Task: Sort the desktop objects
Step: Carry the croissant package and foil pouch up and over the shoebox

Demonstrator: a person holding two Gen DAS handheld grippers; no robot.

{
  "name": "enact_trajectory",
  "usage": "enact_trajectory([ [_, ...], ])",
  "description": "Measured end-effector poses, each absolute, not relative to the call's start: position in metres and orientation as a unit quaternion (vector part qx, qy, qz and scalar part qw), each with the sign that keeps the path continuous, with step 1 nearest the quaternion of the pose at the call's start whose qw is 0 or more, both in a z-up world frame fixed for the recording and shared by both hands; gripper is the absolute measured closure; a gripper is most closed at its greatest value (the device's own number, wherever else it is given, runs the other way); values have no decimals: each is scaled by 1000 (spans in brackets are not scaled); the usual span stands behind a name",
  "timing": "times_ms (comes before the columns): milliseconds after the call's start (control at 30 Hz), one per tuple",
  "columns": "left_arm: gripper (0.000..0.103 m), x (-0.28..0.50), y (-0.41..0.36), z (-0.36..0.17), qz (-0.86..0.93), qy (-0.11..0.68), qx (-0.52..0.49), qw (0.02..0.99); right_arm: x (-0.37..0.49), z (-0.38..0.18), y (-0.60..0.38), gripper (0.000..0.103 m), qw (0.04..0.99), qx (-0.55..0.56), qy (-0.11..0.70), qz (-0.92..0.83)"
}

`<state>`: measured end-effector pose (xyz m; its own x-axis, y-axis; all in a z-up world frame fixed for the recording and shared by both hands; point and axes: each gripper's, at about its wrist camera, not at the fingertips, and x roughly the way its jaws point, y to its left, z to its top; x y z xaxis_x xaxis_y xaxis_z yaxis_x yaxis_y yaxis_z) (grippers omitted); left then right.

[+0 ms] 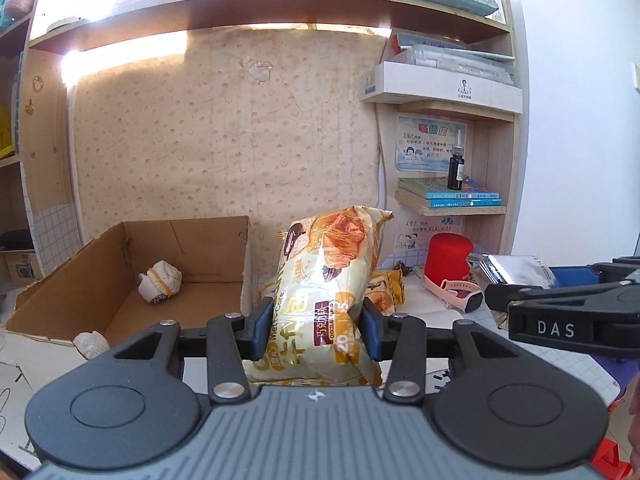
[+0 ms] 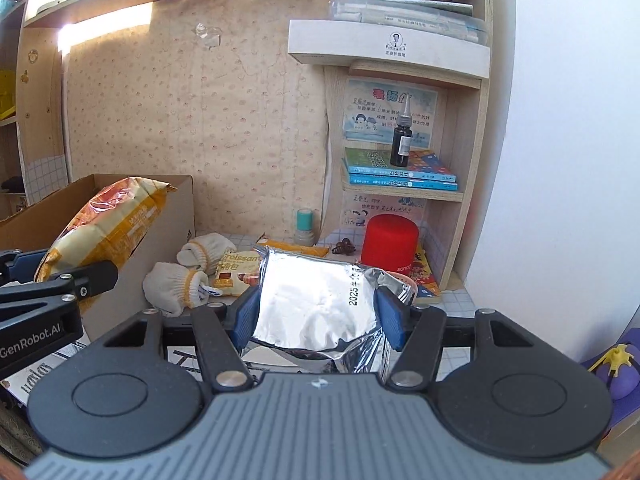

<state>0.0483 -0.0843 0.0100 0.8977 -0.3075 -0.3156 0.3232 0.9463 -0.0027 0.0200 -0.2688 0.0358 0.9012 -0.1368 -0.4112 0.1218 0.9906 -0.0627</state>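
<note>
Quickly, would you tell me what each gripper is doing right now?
Left gripper: shut on the yellow bread packet.
Right gripper: shut on the silver foil pouch.

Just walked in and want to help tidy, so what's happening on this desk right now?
A person is sorting with two handheld tools. The left claw is shut on a yellow bread bag, held up beside the open cardboard box, which already holds a rolled glove. The right claw is shut on a silver foil pouch.
</note>
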Motion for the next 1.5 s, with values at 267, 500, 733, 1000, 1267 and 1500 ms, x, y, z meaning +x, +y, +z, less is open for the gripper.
enact_trajectory([
  [267,56,43,-53,30,-125,135,14,983,20,51,-231,43,980,-32,194,-27],
  [500,57,44,-22,37,-93,127,4,988,28,57,-198,43,981,-42,189,5],
  [733,57,51,7,39,-66,123,-7,990,40,59,-171,43,980,-51,188,27],
  [1000,57,61,36,38,-38,127,-20,991,57,60,-139,43,978,-62,191,54],
  [1267,57,69,57,33,-23,134,-26,990,69,60,-117,43,976,-71,193,69],
  [1500,57,75,67,29,-13,139,-29,990,77,61,-107,43,975,-76,194,77],
])
